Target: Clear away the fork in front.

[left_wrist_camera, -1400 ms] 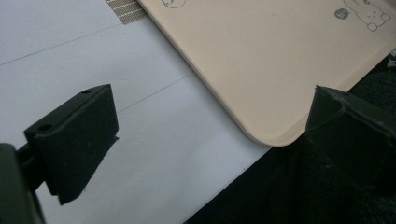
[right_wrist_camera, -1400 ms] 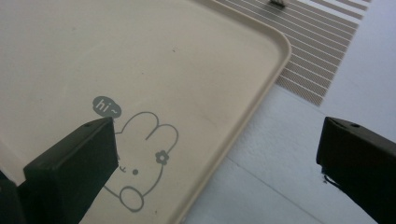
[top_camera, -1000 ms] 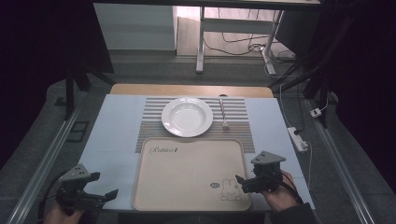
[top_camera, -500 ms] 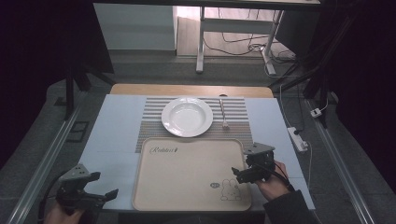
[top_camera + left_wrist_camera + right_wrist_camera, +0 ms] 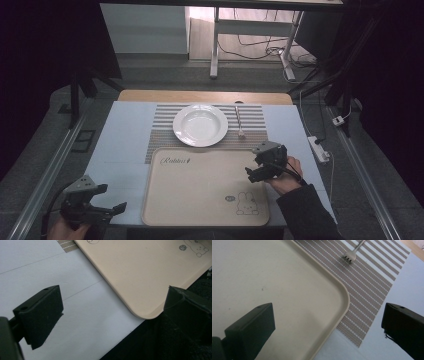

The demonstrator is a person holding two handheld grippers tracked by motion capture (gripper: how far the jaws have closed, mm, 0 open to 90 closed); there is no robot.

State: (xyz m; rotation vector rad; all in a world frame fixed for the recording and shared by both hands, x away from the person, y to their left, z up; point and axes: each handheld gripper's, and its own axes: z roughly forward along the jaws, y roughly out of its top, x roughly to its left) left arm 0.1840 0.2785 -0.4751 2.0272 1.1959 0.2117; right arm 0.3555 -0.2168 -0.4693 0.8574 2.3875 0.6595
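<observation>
The right gripper [image 5: 254,172] hangs with its fingers [image 5: 249,327] spread wide and holding nothing, poised over the far right corner of the beige tray [image 5: 200,185]; in the right gripper view one finger sits above the tray's flat surface and the other above the pale blue worktop [image 5: 409,285], with the tray's rounded corner [image 5: 342,293] between them. Whether the fingers touch the tray cannot be told. The person's right hand [image 5: 285,175] grips the tool from the near right, the dark sleeve running off the bottom edge. Just beyond that corner lies a striped placemat [image 5: 160,135], partly tucked under the tray's far edge, and on it a fork [image 5: 239,120] lies with its prongs toward the tray, just right of a white plate [image 5: 200,125] that sits in the middle of the mat. The left gripper [image 5: 107,210] is at the near left of the worktop, well apart from the right one, its fingers [image 5: 40,312] likewise released and empty; in the left gripper view they straddle the tray's near left corner [image 5: 146,313], one over the blue worktop surface and the other past the worktop's near edge. The tray itself lies flat at the near middle of the worktop, bare, with a small rabbit drawing [image 5: 246,204] by its near right corner and a line of script [image 5: 175,160] by its far left corner.
</observation>
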